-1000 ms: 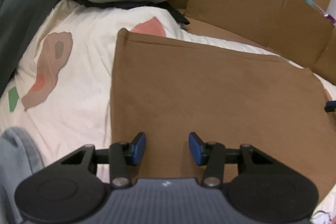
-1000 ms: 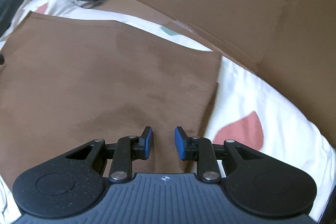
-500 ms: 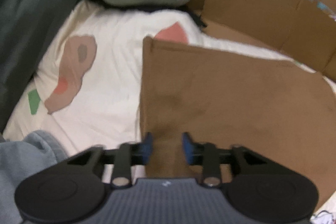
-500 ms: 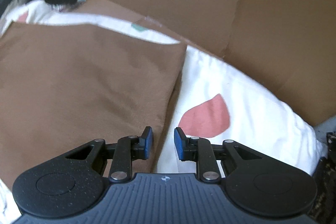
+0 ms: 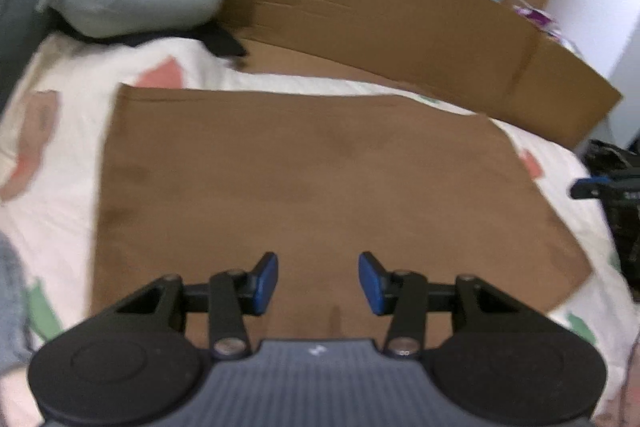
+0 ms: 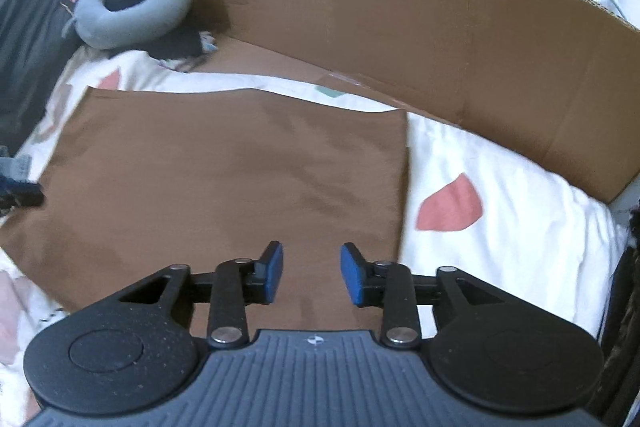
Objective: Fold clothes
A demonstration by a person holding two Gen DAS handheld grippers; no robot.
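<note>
- Looking at the cloth (image 5: pixel 304 179), lying flat as a brown rectangle on the bed (image 5: pixel 60 211), with its far edge near the cardboard (image 5: pixel 400 27) wall.
- Hovering the left tool (image 5: pixel 318 281) above the cloth's near edge, jaws about half apart and gripping nothing.
- Opening the right tool (image 6: pixel 311 277) above the near edge, close to the right-hand side of the cloth (image 6: pixel 224 179), with nothing between the jaws.
- Risking a pinch on the top layer alone, judging the cloth to be already doubled, so leaving the lower layer behind and spoiling the fold.
- Risking a bite into the bed cover as well, since the cloth is lying tight on a soft, yielding surface and the pads are needing to dig under the edge.
- Risking a crooked fold by gripping at uneven spots, the left tool sitting further in from its side edge than the right tool is from its own.
- Risking a slip in mid-lift, the fabric looking smooth and the pads being small.
- Risking a bunched far edge by carrying the fold too far back, pushing the cloth against the cardboard or toward the pillow (image 5: pixel 132 3).
</note>
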